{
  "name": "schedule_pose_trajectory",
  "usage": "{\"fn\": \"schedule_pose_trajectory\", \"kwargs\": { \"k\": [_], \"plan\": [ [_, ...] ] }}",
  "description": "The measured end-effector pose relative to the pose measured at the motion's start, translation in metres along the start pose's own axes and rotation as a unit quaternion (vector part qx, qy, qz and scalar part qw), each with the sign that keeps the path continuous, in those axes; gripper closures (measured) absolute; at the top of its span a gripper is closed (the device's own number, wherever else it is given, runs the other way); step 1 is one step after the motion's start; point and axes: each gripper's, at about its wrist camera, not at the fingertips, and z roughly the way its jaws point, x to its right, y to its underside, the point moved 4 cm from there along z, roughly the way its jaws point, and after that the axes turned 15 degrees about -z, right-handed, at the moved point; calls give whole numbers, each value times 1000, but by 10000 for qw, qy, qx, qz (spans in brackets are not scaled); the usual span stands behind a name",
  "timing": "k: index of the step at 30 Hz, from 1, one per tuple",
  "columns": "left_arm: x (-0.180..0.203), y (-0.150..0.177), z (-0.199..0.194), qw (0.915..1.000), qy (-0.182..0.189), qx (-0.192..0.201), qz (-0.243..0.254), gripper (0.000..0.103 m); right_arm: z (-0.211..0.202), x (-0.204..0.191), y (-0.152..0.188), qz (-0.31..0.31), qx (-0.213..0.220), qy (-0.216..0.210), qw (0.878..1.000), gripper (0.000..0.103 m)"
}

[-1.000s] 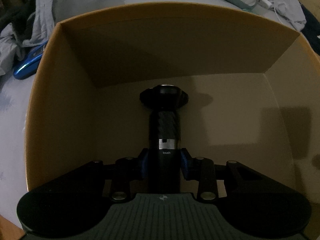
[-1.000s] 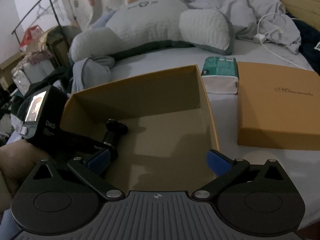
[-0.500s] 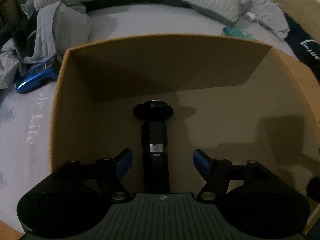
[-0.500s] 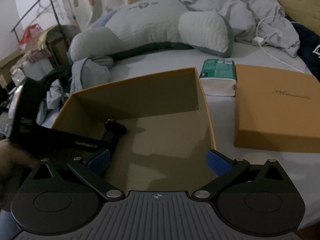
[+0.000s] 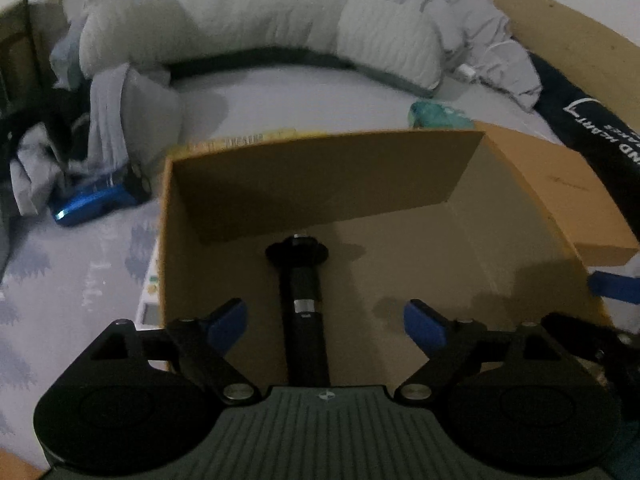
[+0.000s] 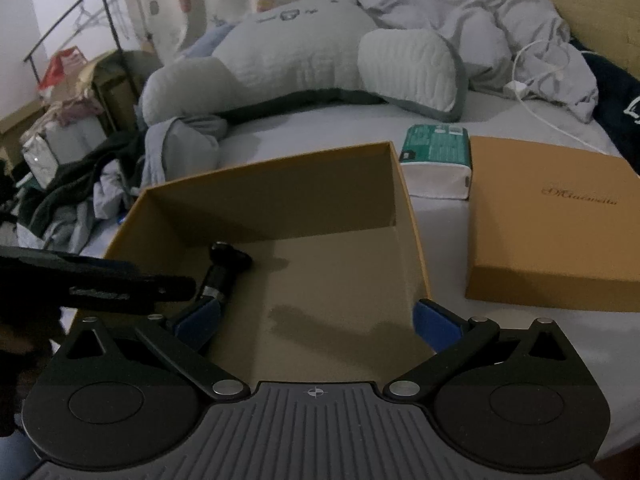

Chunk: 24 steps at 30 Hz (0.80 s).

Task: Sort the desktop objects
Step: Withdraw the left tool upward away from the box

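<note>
While the left gripper (image 5: 325,320) is held above the open cardboard box (image 5: 320,168), its blue pads (image 5: 226,318) are seen wide apart and opening further, with nothing pressed between them. A black cylindrical device (image 5: 302,292) with a flared round head and a silver band is seen lying on the box floor, in line with the gap between the pads but clear of both. A shiny blue object (image 5: 94,200) is seen on the bedsheet (image 5: 72,280) to the left of the box, and a flat orange lid (image 5: 560,192) to its right. The picture is somewhat blurred.

From the right wrist view, the right gripper (image 6: 316,320) is seen spread over the near edge of the box (image 6: 412,240), and nothing is held in it. The black device (image 6: 224,268) is found in the left part of the box, near the far wall. The left gripper's dark body (image 6: 92,284) is seen reaching in from the left. A green tissue pack (image 6: 436,160) lies just behind the box, touching the lid (image 6: 552,220).
</note>
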Motion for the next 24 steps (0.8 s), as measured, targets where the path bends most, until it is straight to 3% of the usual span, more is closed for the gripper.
{"fn": "schedule_pose_trajectory", "kwargs": {
  "k": [4, 8, 14, 24],
  "plan": [
    [-4, 1, -20, 9994, 20, 347, -8, 10, -1, -2, -1, -47, 26, 17, 10000, 0],
    [-11, 3, -44, 9958, 158, 884, -167, 0, -3, -2, -2, -30, 60, 47, 10000, 0],
    [-18, 10, -73, 9876, 353, 1498, -316, 0, -4, -1, -3, 2, 86, 72, 9999, 0],
    [-33, 25, -85, 9788, 546, 1817, -769, 0, -9, -3, -3, 22, 90, -28, 10000, 0]
  ]
}}
